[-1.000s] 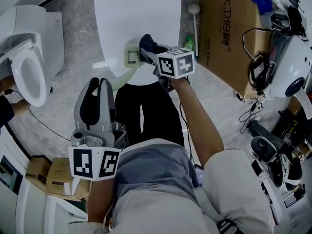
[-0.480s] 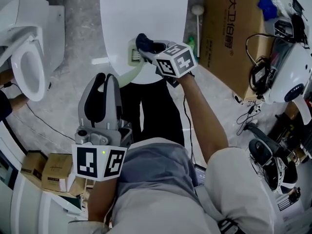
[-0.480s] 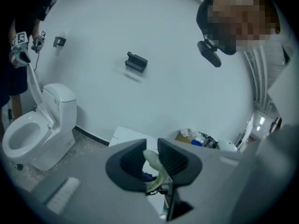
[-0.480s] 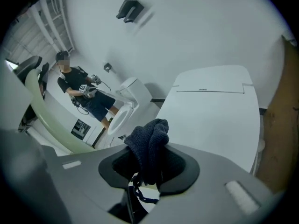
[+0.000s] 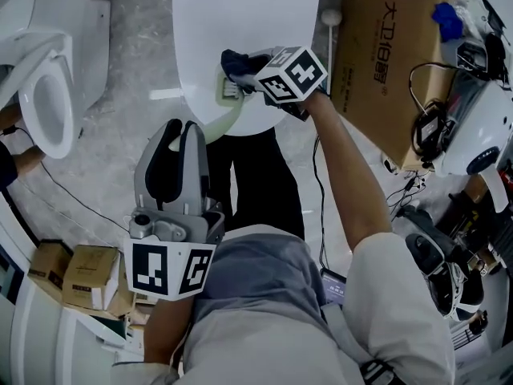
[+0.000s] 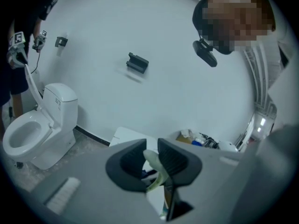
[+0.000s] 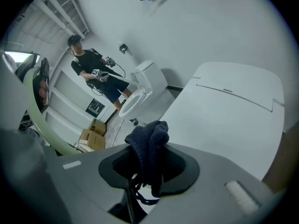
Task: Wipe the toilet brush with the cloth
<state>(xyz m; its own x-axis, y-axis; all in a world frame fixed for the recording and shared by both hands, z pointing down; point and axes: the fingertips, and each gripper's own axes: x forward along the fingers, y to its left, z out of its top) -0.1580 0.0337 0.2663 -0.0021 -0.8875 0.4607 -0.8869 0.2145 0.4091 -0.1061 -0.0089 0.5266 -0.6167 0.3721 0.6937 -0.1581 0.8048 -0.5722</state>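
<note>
An open white toilet (image 5: 44, 95) stood at far left. The left gripper (image 5: 179, 128) had its jaws closed on the pale green handle of the toilet brush (image 5: 232, 112), which curved up so that its head lay on the closed lid of a second toilet (image 5: 240, 14). There the right gripper (image 5: 248, 72), jaws clamped on a bunched dark blue cloth (image 5: 235, 59), held the cloth at the brush head. A cardboard box (image 5: 385, 62) stood to the right.
</note>
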